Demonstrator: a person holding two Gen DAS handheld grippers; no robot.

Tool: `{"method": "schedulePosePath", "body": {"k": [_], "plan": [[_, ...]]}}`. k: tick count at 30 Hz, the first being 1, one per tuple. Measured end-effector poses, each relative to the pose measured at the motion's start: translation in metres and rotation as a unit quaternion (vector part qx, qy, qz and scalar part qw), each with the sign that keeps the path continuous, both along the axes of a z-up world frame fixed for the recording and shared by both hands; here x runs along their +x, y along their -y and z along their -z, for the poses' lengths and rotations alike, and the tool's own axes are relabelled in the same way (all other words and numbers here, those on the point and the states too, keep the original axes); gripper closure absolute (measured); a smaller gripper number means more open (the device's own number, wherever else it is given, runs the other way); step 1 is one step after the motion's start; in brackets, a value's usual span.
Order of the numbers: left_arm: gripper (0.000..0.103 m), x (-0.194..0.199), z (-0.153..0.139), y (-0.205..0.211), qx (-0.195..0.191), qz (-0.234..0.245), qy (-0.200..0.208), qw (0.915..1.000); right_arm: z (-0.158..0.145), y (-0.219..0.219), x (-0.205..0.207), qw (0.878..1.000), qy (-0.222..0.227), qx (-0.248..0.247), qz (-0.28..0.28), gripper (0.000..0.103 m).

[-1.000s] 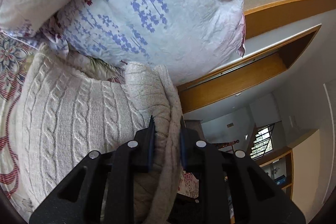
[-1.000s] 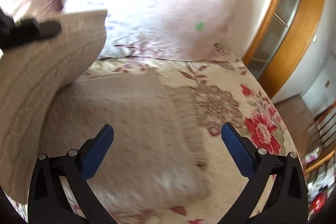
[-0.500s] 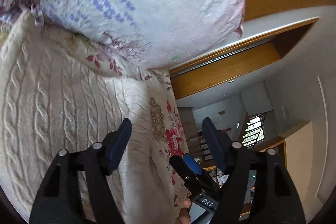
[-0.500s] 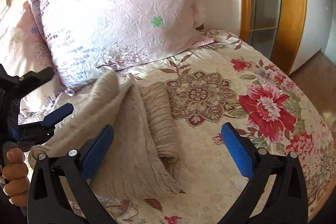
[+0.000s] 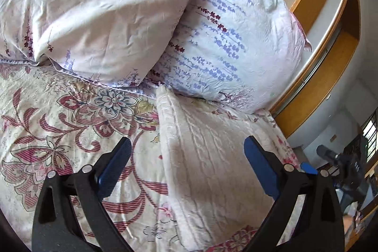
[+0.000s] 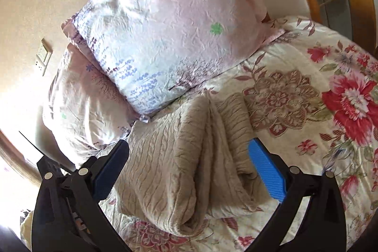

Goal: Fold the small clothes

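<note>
Bedspread (image 6: 307,58) | left claw (image 5: 186,167) opening, empty, angled down over sweater (image 5: 212,169) | right claw (image 6: 189,167) released, above sweater

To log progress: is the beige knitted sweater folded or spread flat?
Folded: the sweater lies doubled in layers on the bedspread, a rolled edge facing the camera.

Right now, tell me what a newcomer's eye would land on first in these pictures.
First, the beige cable-knit sweater, folded over on the flowered bedspread, right ahead of the right gripper, whose blue-padded jaws stand wide with nothing pressed between them. Next, the two crinkled pink-and-lavender pillows stacked against the wall just behind the sweater. The left gripper hovers over the sweater's edge, its jaws opening and empty.
</note>
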State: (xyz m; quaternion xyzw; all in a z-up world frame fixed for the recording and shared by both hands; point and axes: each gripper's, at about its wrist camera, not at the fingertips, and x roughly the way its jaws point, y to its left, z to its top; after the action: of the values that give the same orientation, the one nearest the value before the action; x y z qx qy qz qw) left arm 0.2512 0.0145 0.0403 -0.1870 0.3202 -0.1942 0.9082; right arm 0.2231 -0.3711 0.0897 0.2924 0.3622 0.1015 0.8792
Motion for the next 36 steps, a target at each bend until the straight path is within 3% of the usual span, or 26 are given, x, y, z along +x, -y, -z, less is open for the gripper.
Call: {"method": "schedulePosePath", "body": {"k": [4, 7, 10, 13, 15, 16, 23, 30, 36], "plan": [[0.003, -0.003, -0.005, 0.019, 0.085, 0.006, 0.024, 0.9961, 0.012, -0.011, 0.017, 0.998, -0.045, 0.020, -0.025, 0.016], [0.002, -0.008, -0.004, 0.031, 0.151, -0.001, 0.034, 0.9879, 0.024, -0.019, 0.029, 0.996, -0.076, 0.028, -0.041, 0.027], [0.002, -0.008, 0.001, 0.039, 0.188, 0.000, 0.029, 0.9817, 0.036, -0.026, 0.036, 0.994, -0.101, 0.017, -0.048, 0.033], [0.002, -0.007, 0.005, 0.039, 0.193, -0.001, 0.021, 0.9810, 0.046, -0.030, 0.040, 0.992, -0.113, 0.005, -0.052, 0.039], [0.002, -0.007, 0.007, 0.037, 0.189, -0.003, 0.015, 0.9818, 0.049, -0.032, 0.041, 0.991, -0.113, 0.009, -0.064, 0.054], [0.002, -0.005, 0.008, 0.036, 0.187, -0.004, 0.012, 0.9822, 0.050, -0.035, 0.041, 0.991, -0.112, 0.008, -0.071, 0.057], [0.002, -0.003, 0.010, 0.033, 0.178, -0.011, 0.003, 0.9840, 0.052, -0.053, 0.036, 0.990, -0.077, -0.051, -0.102, 0.082], [0.002, 0.000, 0.009, 0.026, 0.153, -0.015, -0.002, 0.9881, 0.015, -0.056, 0.037, 0.991, -0.020, -0.106, -0.076, 0.085], [0.002, 0.001, 0.009, 0.026, 0.145, -0.012, -0.006, 0.9894, -0.001, -0.044, 0.041, 0.990, 0.002, -0.137, -0.034, 0.086]]}}
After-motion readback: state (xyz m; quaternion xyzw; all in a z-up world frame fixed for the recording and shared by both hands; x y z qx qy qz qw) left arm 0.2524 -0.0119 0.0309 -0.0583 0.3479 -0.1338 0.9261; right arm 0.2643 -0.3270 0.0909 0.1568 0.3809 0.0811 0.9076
